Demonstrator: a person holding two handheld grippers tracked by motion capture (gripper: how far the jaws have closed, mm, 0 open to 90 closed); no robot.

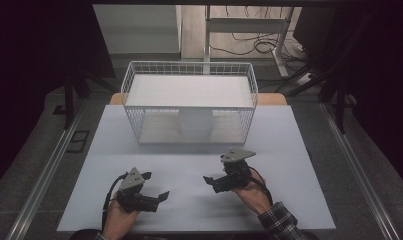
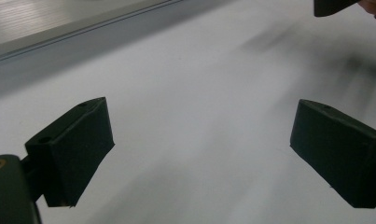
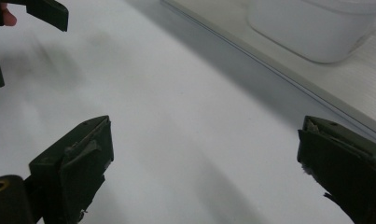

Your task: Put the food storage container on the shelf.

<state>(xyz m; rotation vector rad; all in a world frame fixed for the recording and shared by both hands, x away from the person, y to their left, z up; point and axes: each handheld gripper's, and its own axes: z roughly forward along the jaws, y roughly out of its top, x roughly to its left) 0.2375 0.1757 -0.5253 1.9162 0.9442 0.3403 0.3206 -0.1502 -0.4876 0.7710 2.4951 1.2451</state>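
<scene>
My left gripper (image 1: 155,185) rests low over the pale table near the front left, held by a hand, its jaws wide apart with nothing between them. In the left gripper view the left gripper (image 2: 202,149) is open over bare table. My right gripper (image 1: 215,169) sits to the right of it, also hand-held, pointing left toward the other one. Its own view shows the right gripper (image 3: 204,163) open and empty. A white tub (image 1: 195,125) stands on the lower board of a white wire rack (image 1: 189,65) beyond both grippers. The tub (image 3: 311,28) appears ahead and to the right of the right jaws.
The wire rack takes up the back middle of the table (image 1: 289,150), with a white board across its top. Dark frame posts stand at both sides. Behind the table are a desk leg and loose cables (image 1: 259,45) on the floor.
</scene>
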